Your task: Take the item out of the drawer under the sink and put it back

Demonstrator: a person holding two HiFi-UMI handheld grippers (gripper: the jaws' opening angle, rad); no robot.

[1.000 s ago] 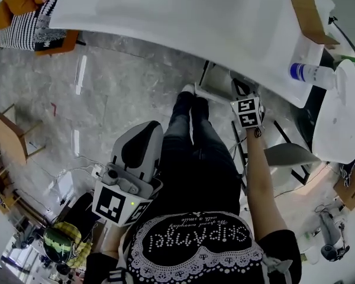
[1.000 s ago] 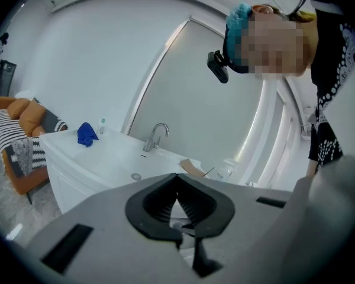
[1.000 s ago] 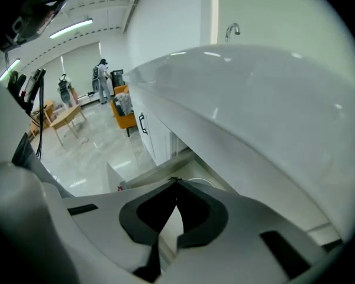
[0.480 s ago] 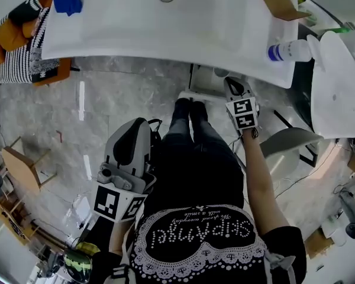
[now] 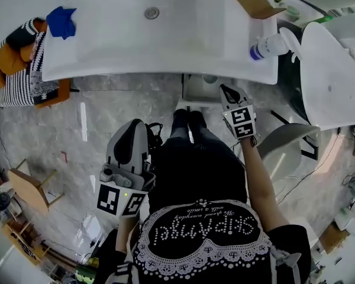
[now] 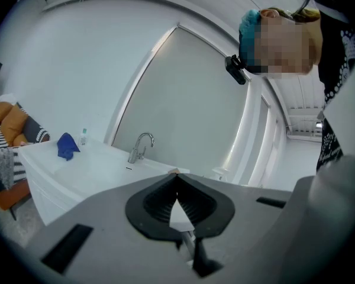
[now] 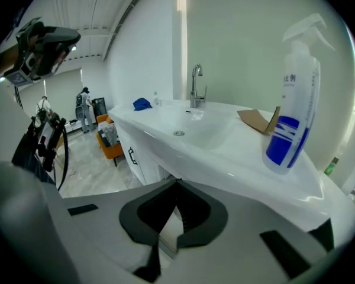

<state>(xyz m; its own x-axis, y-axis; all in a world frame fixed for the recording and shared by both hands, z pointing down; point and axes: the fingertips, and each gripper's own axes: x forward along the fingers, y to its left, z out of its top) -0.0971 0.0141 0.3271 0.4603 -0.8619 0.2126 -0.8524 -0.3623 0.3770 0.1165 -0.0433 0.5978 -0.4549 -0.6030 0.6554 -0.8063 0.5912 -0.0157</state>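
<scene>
On the white sink counter (image 5: 106, 52) a spray bottle (image 7: 291, 120) stands upright near the right end. Its label carries a blue band and a few small dark characters that are too small to read. The person's dark top (image 5: 201, 235) bears pale lettering that reads upside down from the head view, seemingly "SHIPAngel" over a line of script I cannot make out. Each gripper's cube shows black-and-white square markers.

Both tools are pressed together with nothing pinched. The left gripper (image 6: 176, 176) has its tips meeting, raised at the person's left side and well away from the counter. The right gripper (image 7: 177, 182) also has its tips touching and sits just below the counter's front edge, under the bottle.

Just ahead of the right gripper, a pale box-shaped part, apparently the drawer (image 5: 196, 89), juts out from under the sink. The counter overhangs it, so I cannot tell what lies inside or where the item is.

A faucet (image 7: 195, 86), a drain (image 5: 152, 12), a blue cloth (image 5: 61, 21) and a piece of cardboard (image 7: 257, 120) share the counter. A white toilet (image 5: 330, 81) stands to the right, and an orange seat with striped fabric (image 5: 18, 78) to the left. The person's legs (image 5: 189, 135) stand between the two grippers.
</scene>
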